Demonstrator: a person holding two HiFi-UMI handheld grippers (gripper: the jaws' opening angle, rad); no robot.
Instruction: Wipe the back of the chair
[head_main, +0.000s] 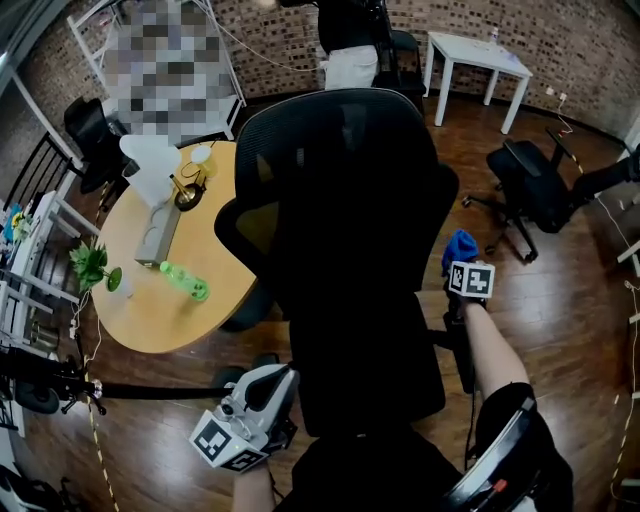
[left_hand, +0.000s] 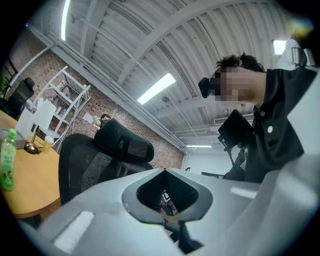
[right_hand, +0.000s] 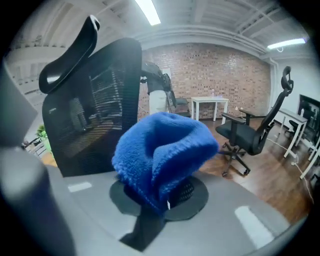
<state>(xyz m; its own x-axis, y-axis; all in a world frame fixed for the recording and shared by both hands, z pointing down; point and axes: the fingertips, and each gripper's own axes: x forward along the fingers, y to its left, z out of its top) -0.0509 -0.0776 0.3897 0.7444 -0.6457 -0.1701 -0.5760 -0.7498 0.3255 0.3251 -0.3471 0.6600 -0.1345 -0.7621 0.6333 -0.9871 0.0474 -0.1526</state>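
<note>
Brick-walled room: right gripper (right_hand: 166, 194) clamps cloth (right_hand: 162, 150) beside chair back (head_main: 340, 220).

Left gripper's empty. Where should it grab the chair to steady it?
The back's left rim, approached from the left: a thin exposed edge the jaws could probably straddle, on the left gripper's side, away from the cloth.

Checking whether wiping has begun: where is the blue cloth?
The blue cloth is clamped in the right gripper, at the head view's right, beside the right edge of the chair back.
</note>
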